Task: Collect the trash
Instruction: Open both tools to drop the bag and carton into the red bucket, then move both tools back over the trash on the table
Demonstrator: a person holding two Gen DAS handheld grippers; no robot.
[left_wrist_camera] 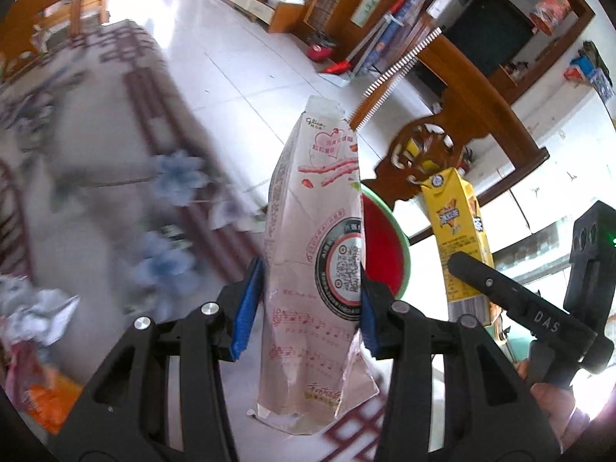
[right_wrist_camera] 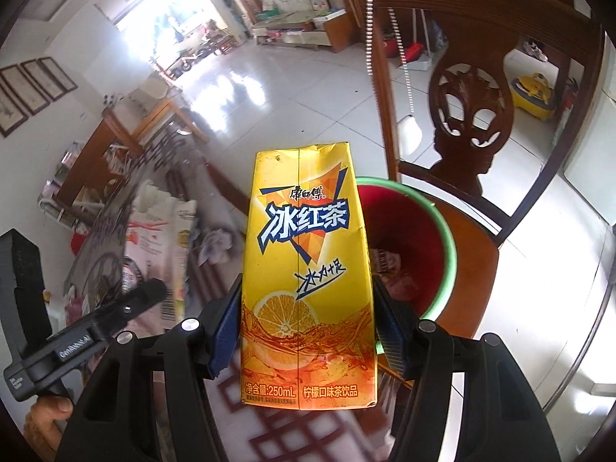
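Note:
My left gripper (left_wrist_camera: pixel 310 298) is shut on a pale pink snack wrapper (left_wrist_camera: pixel 315 238), which stands upright between the blue pads. My right gripper (right_wrist_camera: pixel 308 331) is shut on a yellow iced-tea carton (right_wrist_camera: pixel 304 269). In the left wrist view the same yellow carton (left_wrist_camera: pixel 460 231) shows at the right, with the right gripper (left_wrist_camera: pixel 469 269) on it. The wrapper (right_wrist_camera: pixel 161 231) appears blurred at the left of the right wrist view. Just beyond both items stands a red bin with a green rim (right_wrist_camera: pixel 446 238), (left_wrist_camera: pixel 385 246), on a wooden chair seat, with some scraps inside.
A carved wooden chair (right_wrist_camera: pixel 469 115) holds the bin. A table with a floral cloth (left_wrist_camera: pixel 96 177) lies to the left, with crumpled paper (left_wrist_camera: pixel 38 308) and an orange packet (left_wrist_camera: pixel 50 396) at its near edge. White tiled floor stretches beyond.

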